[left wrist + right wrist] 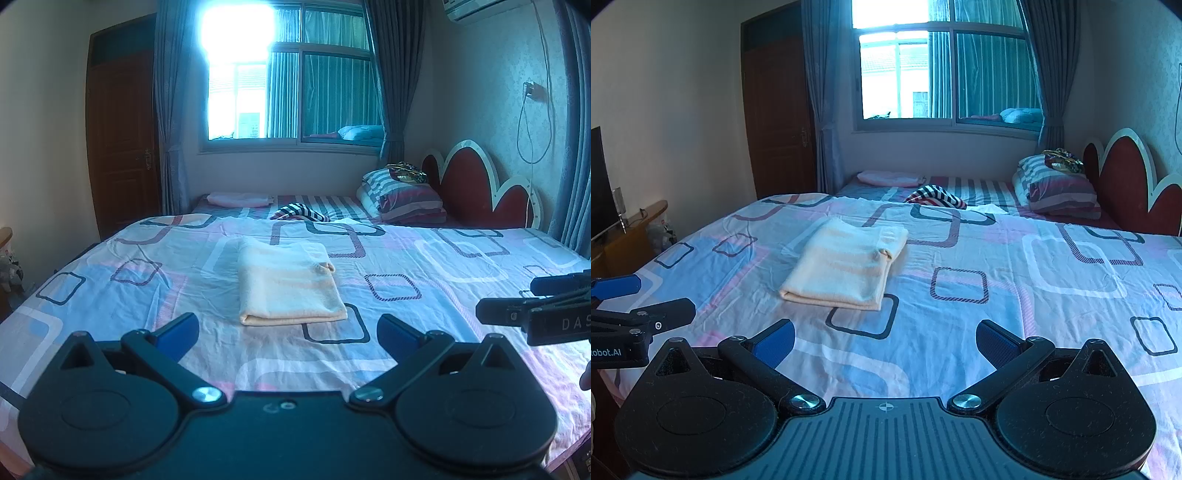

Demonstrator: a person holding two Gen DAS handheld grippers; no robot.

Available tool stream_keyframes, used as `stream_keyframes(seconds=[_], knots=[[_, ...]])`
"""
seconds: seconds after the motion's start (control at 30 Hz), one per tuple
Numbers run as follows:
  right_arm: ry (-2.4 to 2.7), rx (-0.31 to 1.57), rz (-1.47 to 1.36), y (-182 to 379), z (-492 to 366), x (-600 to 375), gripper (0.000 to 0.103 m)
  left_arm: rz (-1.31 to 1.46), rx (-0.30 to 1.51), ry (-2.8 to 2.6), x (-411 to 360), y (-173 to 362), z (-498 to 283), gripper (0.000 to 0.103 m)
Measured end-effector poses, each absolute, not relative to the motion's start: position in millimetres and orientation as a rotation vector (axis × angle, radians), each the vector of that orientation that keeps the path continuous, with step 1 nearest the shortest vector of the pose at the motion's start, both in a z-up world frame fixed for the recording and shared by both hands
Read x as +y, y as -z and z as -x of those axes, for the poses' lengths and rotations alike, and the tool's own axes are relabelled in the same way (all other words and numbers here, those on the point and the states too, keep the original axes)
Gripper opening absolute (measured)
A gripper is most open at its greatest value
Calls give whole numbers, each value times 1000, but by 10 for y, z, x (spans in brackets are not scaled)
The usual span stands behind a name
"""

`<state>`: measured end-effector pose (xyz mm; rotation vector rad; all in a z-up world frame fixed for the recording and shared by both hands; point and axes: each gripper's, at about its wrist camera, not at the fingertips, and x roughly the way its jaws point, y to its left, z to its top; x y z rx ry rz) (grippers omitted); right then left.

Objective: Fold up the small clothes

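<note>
**Q:** What filled the frame, biggest first?

**A:** I logged the bed point(424, 295) first. Its sheet point(960, 332), pale with pink and blue patches and dark rounded squares, ran edge to edge in both wrist views. Beyond it, at 12 o'clock, I saw the window point(291, 85) with grey curtains. The brown door point(122, 136) was at 10 o'clock and the red scalloped headboard point(476, 184) at 2 o'clock. A stack of striped bedding point(1056, 192) lay against that headboard.

**Q:** And the garment?

**A:** The cream garment point(288, 282) lay folded into a neat rectangle on the sheet. From the left wrist it sat at 12 o'clock, just ahead of the fingers. From the right wrist I noted it at 11 o'clock point(846, 264). Nothing was touching it.

**Q:** Tool state?

**A:** The left gripper point(288, 332) had its blue-padded fingers spread wide with nothing between them. It hung above the sheet on the near side of the garment. The right gripper point(884, 339) was likewise spread and empty. Each one showed in the other's view. The right came in at 3 o'clock in the left view point(517, 299), the left at 9 o'clock in the right view point(653, 302). The two were apart.

**Q:** Anything small?

**A:** A dark striped cloth point(936, 197) lay crumpled at the far edge of the sheet.
</note>
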<state>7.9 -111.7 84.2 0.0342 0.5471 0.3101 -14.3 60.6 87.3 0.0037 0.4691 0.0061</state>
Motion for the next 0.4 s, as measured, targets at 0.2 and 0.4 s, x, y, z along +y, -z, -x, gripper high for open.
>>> stream_keyframes(seconds=[0.2,0.4], knots=[[-317,552,-33,-816,-88,-1079,103,-5,467,-7,609,-870,139,102],[-332,552,-31,-806,-96,-1038,103,-11,469,-5,608,-867,134,102]])
